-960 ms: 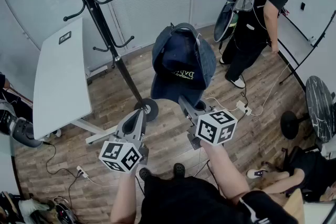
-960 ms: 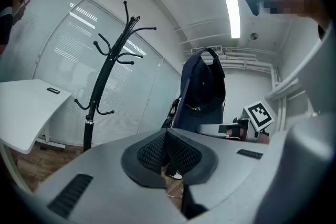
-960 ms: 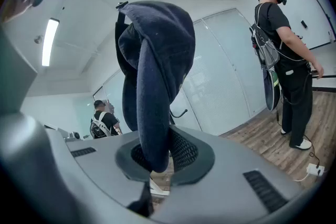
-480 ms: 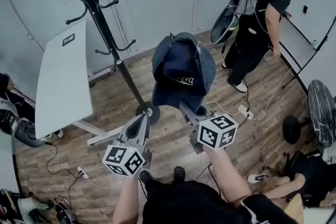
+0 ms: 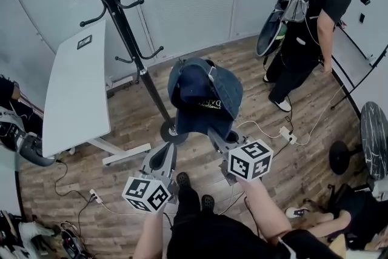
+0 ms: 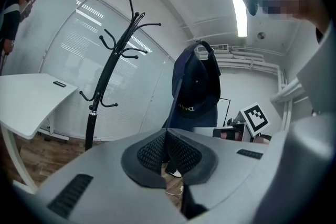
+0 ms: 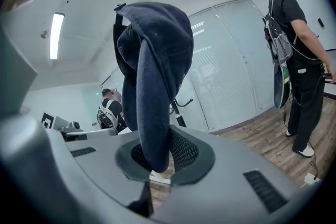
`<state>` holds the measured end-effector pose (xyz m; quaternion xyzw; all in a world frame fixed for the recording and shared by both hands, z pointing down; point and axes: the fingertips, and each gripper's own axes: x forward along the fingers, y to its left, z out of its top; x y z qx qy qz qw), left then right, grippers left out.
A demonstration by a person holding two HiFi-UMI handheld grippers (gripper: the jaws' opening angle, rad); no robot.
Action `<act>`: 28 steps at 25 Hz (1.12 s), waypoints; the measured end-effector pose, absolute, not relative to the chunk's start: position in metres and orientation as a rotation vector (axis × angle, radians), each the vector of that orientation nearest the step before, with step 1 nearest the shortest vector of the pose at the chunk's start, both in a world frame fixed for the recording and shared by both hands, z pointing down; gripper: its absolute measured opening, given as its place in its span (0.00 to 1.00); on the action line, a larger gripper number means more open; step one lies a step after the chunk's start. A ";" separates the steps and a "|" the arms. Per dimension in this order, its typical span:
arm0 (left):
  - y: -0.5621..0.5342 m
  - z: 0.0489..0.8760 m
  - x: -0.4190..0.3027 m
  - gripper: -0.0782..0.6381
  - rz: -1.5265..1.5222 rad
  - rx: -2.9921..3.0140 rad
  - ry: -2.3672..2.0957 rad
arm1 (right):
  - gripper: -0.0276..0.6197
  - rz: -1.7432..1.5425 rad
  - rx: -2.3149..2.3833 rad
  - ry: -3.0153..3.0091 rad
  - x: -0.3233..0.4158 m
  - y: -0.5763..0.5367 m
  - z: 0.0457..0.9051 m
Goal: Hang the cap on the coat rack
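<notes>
Navy denim cap up in the air, pinched by its brim in the right hand-held gripper. Jaws clenched on the cloth; in the right gripper view the brim runs down between the two ribbed pads and the crown stands above them, strap loop at the top. Pale lettering on the cap, too small to read.

Left hand-held gripper clenched too, but on nothing: in its own view the pads meet at their upper edge, with only floor showing through the slit beneath. It sits just left of the right one, both pointing away from the person and slightly down, marker cubes nearest the body.

Black coat rack stands to the far left of the cap, pole leaning in the head view, curved hooks at several heights, all bare. The cap is right of the pole, clear of every hook, not yet hung.

White counter left of the rack, one small dark item on its far end. Wood plank floor with cables. A person with a backpack stands far right.
</notes>
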<state>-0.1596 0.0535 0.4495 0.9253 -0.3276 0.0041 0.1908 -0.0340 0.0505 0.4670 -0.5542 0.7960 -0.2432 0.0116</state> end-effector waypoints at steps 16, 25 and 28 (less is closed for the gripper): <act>-0.063 0.437 -0.123 0.13 -0.103 2.623 -0.843 | 0.11 -0.743 -1.827 2.448 -0.002 -0.073 0.454; -0.116 0.432 -0.098 0.13 -0.104 2.668 -0.773 | 0.11 -0.665 -1.844 2.414 0.017 -0.132 0.439; -0.122 0.437 -0.095 0.13 -0.080 2.667 -0.761 | 0.11 -0.688 -1.863 2.393 0.025 -0.143 0.444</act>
